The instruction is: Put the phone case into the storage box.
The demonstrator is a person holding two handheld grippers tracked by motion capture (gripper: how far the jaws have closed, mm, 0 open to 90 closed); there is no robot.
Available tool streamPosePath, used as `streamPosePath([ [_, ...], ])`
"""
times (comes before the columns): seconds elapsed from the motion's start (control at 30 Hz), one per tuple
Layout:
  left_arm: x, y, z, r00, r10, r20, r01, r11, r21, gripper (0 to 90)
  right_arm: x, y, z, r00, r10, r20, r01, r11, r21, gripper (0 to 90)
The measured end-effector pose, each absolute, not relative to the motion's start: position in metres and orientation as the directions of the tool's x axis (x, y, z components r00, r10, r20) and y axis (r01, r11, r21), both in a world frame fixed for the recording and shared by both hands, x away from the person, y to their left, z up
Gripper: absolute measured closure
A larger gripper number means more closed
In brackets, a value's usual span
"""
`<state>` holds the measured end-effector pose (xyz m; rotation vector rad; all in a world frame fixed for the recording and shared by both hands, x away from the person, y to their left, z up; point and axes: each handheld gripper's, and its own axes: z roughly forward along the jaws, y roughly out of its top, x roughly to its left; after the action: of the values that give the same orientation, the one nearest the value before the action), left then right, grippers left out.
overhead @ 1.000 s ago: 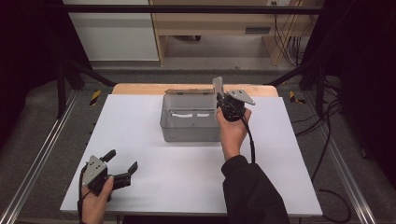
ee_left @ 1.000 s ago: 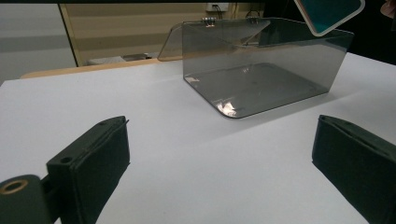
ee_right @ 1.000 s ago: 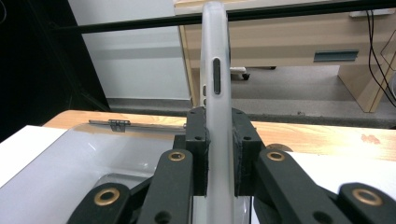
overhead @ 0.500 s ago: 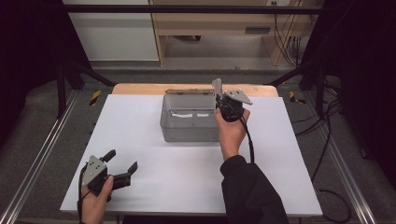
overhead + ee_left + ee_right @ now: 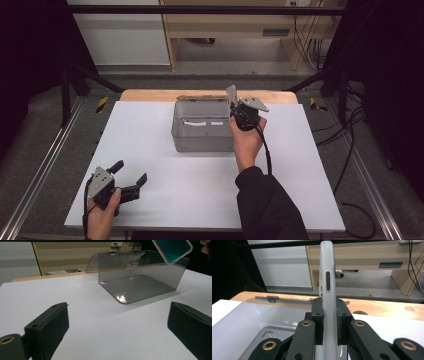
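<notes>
High view: right tongs (image 5: pixel 233 101) clamp phone case (image 5: pixel 231 94) above empty clear box (image 5: pixel 202 131); left tongs (image 5: pixel 131 176) wide.

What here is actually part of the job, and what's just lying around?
In use:
- right gripper, shut on the phone case
- clear box with its lid open, just beside that case

Lying about:
- left gripper, open and holding nothing, near the table's front corner
- wooden board behind the table
- cables on the floor
</notes>
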<state>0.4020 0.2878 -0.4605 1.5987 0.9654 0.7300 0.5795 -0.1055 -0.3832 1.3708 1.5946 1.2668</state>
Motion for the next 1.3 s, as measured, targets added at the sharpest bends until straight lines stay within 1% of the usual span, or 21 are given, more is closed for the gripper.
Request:
streamPosePath([
  [0.2, 0.4019, 0.2887, -0.4603, 0.484, 0.875, -0.021, 0.209, -0.092, 0.973, 3.6, 0.5805, -0.1043, -0.3851, -0.220, 0.972, 0.087, 0.325, -0.011, 0.945, 80.4],
  [1.3, 0.4017, 0.2877, -0.4605, 0.496, 0.868, -0.018, 0.209, -0.099, 0.973, 3.6, 0.5837, -0.1034, -0.3903, -0.216, 0.973, 0.088, 0.360, -0.004, 0.933, 80.4],
])
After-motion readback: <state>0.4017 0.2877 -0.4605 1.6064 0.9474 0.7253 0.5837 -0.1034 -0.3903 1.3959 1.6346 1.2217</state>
